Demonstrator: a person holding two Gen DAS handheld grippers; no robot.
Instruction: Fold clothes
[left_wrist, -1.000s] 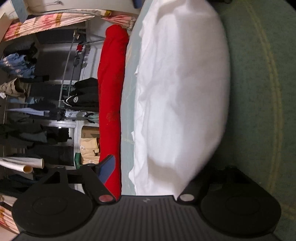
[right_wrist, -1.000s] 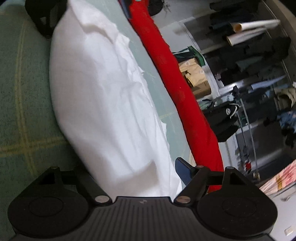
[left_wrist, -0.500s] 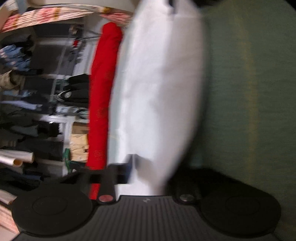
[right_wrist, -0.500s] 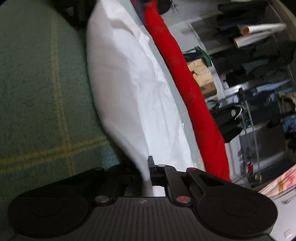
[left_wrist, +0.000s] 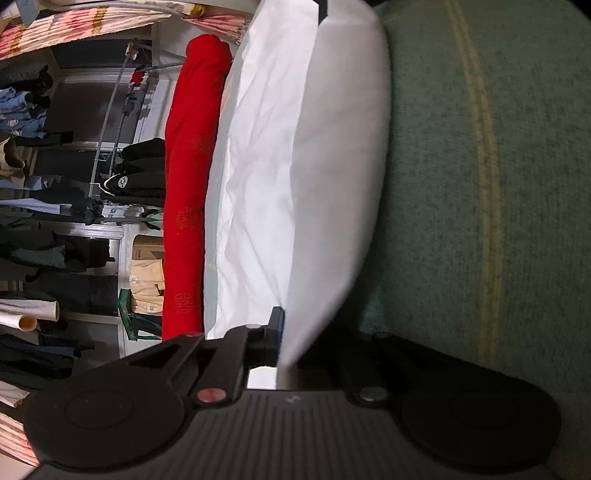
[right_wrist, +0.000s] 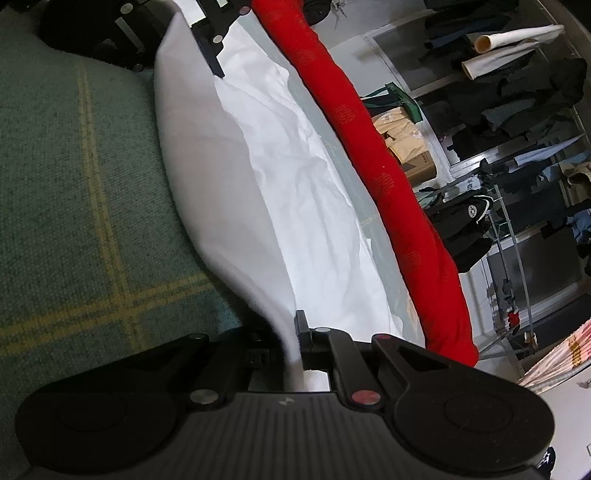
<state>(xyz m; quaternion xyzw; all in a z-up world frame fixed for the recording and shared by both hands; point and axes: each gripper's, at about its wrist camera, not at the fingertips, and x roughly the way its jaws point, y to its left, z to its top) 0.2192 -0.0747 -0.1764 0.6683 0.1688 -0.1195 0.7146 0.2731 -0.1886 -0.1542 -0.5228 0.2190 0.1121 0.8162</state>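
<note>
A white garment (left_wrist: 280, 177) lies on a green blanket with yellow stripes (left_wrist: 480, 184). Its near edge is raised into an upright fold that runs between my two grippers. My left gripper (left_wrist: 286, 339) is shut on one end of that edge. At the other end my right gripper (right_wrist: 291, 339) is shut on the white garment (right_wrist: 258, 192) too. The left gripper (right_wrist: 207, 40) also shows at the top of the right wrist view, and a tip of the right gripper (left_wrist: 322, 11) at the top of the left wrist view.
A long red roll of cloth (left_wrist: 186, 192) lies along the far side of the garment, at the edge of the green blanket (right_wrist: 74, 184). Beyond it stand a clothes rack (right_wrist: 509, 258), dark hanging clothes (left_wrist: 48, 240) and cardboard boxes (right_wrist: 406, 144).
Both grippers went from open around the garment's edge to shut on it. The edge now stands lifted off the blanket in a taut fold.
</note>
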